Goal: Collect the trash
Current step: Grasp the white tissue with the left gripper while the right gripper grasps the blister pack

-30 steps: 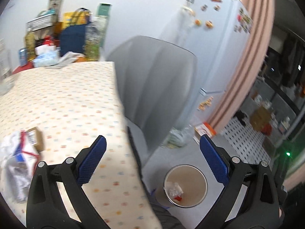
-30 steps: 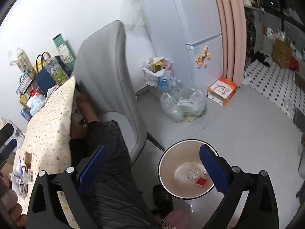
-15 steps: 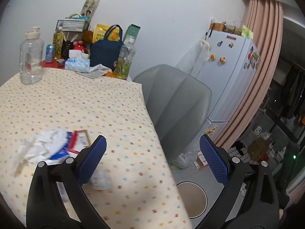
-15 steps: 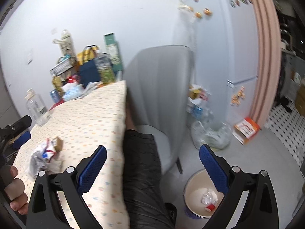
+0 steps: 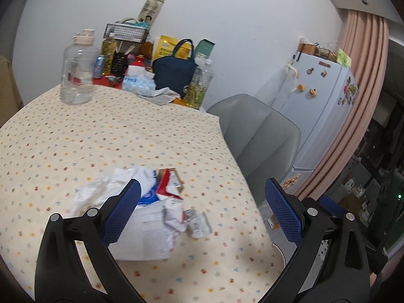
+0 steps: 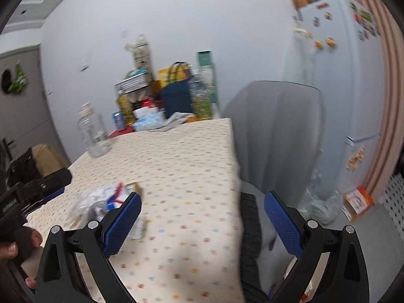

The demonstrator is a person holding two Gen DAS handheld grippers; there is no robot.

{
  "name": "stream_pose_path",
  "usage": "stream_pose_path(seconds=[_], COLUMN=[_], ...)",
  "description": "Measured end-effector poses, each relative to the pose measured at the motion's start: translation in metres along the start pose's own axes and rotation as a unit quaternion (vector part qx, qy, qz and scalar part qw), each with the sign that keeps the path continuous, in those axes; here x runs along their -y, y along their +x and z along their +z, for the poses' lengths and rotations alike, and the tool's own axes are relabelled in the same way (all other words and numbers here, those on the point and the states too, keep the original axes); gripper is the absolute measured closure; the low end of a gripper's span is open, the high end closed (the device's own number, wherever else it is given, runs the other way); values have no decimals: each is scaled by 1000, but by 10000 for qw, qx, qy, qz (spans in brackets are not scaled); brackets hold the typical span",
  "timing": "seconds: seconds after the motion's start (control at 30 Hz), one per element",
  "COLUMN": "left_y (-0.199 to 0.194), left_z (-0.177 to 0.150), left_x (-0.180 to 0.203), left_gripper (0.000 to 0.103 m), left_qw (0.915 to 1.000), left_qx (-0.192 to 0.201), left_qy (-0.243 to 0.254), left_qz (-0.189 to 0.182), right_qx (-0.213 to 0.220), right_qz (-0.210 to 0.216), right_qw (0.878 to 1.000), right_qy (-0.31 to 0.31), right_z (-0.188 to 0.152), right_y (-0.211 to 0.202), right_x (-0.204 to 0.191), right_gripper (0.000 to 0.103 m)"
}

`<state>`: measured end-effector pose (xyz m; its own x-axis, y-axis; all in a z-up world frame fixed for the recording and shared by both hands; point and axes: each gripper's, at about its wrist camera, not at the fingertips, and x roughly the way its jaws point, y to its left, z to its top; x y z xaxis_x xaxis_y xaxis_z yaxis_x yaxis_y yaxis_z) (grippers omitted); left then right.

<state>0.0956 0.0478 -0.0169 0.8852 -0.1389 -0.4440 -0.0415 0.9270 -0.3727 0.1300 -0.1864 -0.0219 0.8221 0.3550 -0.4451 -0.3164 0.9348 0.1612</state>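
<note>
Left tongs [image 5: 202, 204] gaping above paper trash [image 5: 151, 212], right tongs [image 6: 202, 217] gaping

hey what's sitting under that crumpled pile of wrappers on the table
A flat printed paper sheet lies under the crumpled wrappers, on the dotted tablecloth. A brown box pokes out at the far side. Whatever lies deeper in the pile is covered.
</note>
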Motion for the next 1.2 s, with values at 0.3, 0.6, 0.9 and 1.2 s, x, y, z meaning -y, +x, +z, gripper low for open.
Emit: stream_pose_path(seconds=[0.3, 0.6, 0.9, 1.2], left_y=[-16, -23, -13, 10], left_z=[-13, -17, -32, -48], left_x=[-48, -97, -108, -102], left_gripper=[6, 12, 23, 43], left_qw=[9991, 9954, 9930, 9893], left_qx=[-138, -194, -604, -1120], left_qy=[-226, -600, -599, -799], left_qz=[339, 718, 822, 494], right_qx=[-738, -1436, -1752, -2070], right_qz=[836, 1266, 1140, 927], right_qw=[9915, 9788, 9754, 9713], right_qy=[-671, -724, -702, -716], right_z=[-14, -36, -54, -55], right_y=[23, 56, 88, 123], right_x=[-57, -82, -93, -88], right_gripper=[8, 31, 40, 62])
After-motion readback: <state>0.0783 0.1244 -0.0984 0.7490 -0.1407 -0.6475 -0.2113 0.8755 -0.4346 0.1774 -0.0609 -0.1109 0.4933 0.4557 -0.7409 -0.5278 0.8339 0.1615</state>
